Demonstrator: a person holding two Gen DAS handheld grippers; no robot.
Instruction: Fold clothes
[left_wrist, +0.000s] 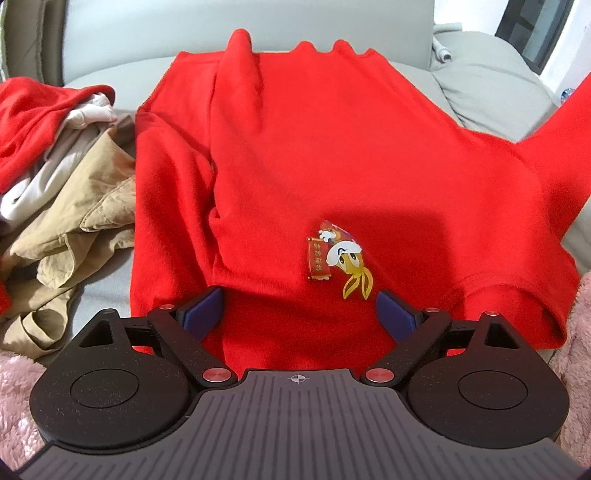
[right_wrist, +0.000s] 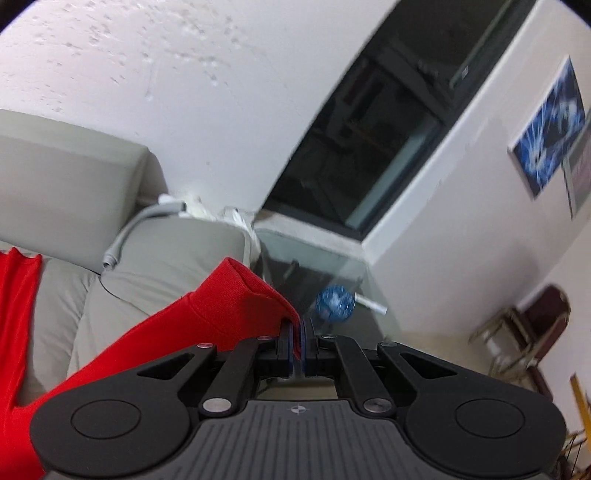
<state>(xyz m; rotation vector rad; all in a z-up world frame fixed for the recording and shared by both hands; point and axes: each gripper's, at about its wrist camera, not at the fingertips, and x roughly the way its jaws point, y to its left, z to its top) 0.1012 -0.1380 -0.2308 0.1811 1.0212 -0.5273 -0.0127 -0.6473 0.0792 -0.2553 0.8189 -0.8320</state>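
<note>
While red sweater (left_wrist: 314, 155) lies flat on sofa (left_wrist: 110, 74), left gripper (left_wrist: 299, 306) hovers, fingers spread, above collar end; right gripper (right_wrist: 298, 332) raised, clamped on red cuff (right_wrist: 240, 295).

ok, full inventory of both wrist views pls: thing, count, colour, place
red sweatshirt: 1, red, spread on the sofa; left sleeve folded over the body, right sleeve cuff lifted in the air
cartoon print: 1, yellow and white, on the sweatshirt chest
clothes pile: 1, red, white and tan items, on the sofa left of the sweatshirt
sofa: 1, grey, under everything
pink fleece: pink, bottom corners of the left view
window: 1, dark, in the white wall
picture: 1, blue, on the wall
blue ball-like object: 1, blurred, past the sofa arm
chair: 1, dark, far right
left gripper: 1, black, open above the sweatshirt
right gripper: 1, black, shut on the cuff
</note>
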